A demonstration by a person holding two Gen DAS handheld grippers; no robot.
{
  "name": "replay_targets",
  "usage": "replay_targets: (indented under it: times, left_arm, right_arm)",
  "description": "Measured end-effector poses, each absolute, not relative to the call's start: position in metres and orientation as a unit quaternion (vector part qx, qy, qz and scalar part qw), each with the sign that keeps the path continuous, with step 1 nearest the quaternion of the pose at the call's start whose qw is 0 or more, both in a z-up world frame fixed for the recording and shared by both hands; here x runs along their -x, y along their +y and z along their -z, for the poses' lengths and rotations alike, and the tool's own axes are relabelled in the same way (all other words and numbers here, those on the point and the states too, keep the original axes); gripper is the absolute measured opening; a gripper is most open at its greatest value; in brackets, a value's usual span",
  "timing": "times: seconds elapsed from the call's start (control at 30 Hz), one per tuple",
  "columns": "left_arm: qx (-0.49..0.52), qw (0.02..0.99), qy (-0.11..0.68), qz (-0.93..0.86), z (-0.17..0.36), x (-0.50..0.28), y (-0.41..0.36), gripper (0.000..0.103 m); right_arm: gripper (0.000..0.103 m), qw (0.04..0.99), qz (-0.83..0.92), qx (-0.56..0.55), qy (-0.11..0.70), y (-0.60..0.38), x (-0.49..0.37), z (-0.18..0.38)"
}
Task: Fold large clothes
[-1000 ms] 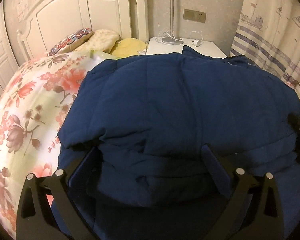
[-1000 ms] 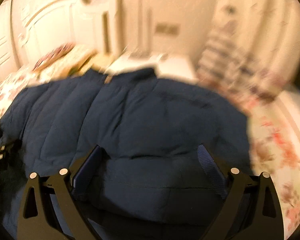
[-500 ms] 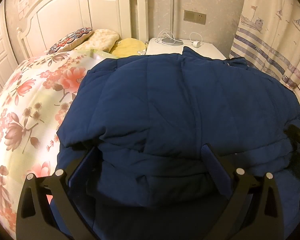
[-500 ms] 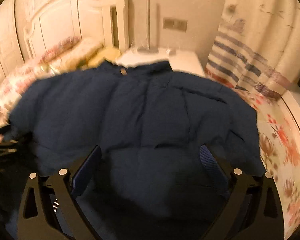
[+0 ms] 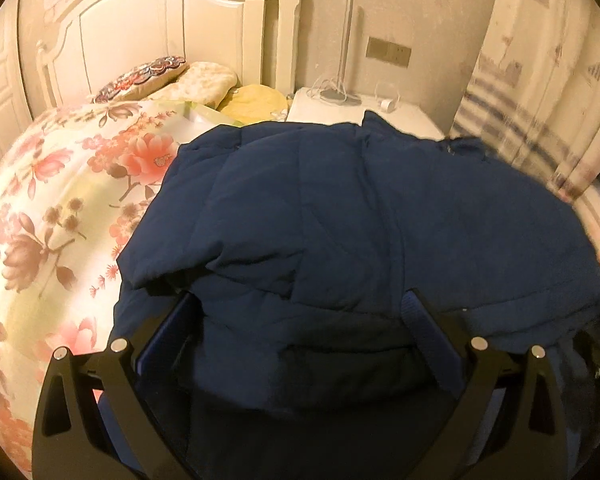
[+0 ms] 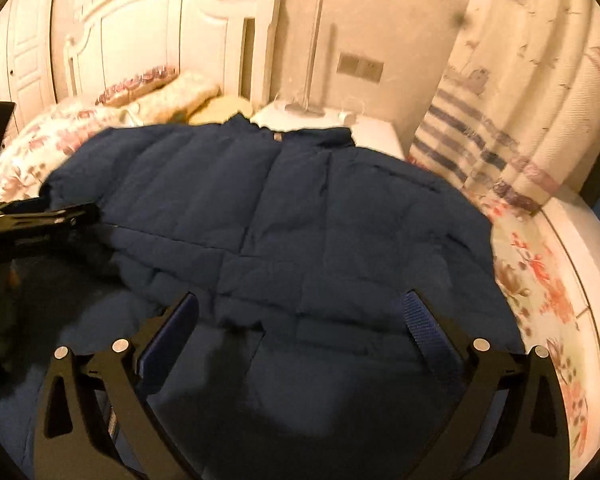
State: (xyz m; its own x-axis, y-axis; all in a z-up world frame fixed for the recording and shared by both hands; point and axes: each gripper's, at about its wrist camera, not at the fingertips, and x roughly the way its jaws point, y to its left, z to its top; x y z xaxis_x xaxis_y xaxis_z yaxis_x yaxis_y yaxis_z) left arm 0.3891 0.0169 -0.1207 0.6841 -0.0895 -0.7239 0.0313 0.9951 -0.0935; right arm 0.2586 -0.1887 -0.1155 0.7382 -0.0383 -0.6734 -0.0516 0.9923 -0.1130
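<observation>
Left wrist view: bed with floral pink-and-cream quilt [image 5: 52,208] fills the scene, white panelled headboard [image 5: 148,36] at its far end. Big navy-blue quilted puffer jacket [image 5: 360,220] lies across the bed's near half, collar end toward the headboard side, next to the white bedside cabinet [image 5: 404,118]. One flap or sleeve is doubled over on the quilt side, so a fold looks started, not finished.

Change: half a second ago the right claw's tip showed at the jacket's right edge in this view; now only a dark blurred sliver sits there. Right view has also slid sideways across the bed, so the collar snap [image 6: 277,136] reads closer to centre. Right claw [image 6: 300,312] is opening, jaws spread wide over the jacket with padding bulging between them, pads not pressing. Likely it just let go of fabric and needs a fresh grab.

Left claw [image 5: 300,312] has barely moved: jaws stand wide, navy padding between them, no pinch seen.

View differences: right wrist view alone shows the left claw [image 6: 40,220] from the side at the jacket's left edge, plus the collar snap and the bed's far-right rim. Left wrist view alone shows the folded-over flap edge and the patterned pillows [image 5: 172,80] at the headboard clearly.
</observation>
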Motion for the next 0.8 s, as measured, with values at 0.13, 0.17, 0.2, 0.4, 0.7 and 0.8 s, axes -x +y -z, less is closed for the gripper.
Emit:
replay_targets:
  times: [0.13, 0.17, 0.2, 0.4, 0.7, 0.8]
  left_arm:
    - [0.046, 0.925, 0.378, 0.001, 0.115, -0.379, 0.023, 0.101]
    - [0.040, 0.934, 0.355, -0.009, 0.109, -0.366, 0.023, 0.101]
    - [0.034, 0.939, 0.342, -0.006, 0.104, -0.356, 0.022, 0.101]
    - [-0.057, 0.921, 0.381, 0.054, 0.115, -0.321, -0.018, 0.101]
    - [-0.031, 0.906, 0.420, 0.033, 0.120, -0.326, -0.001, 0.101]
    - [-0.026, 0.923, 0.382, -0.026, 0.107, -0.310, 0.026, 0.101]
  right_arm:
    - [0.098, 0.891, -0.010, 0.040, 0.452, -0.196, -0.270, 0.147]
    - [0.098, 0.895, -0.003, 0.031, 0.446, -0.199, -0.267, 0.143]
    - [0.098, 0.900, 0.008, 0.021, 0.435, -0.203, -0.259, 0.136]
    - [0.099, 0.889, -0.016, 0.012, 0.458, -0.197, -0.242, 0.143]
    - [0.098, 0.885, -0.013, 0.024, 0.465, -0.190, -0.243, 0.148]
    - [0.098, 0.895, 0.023, 0.019, 0.445, -0.210, -0.230, 0.137]
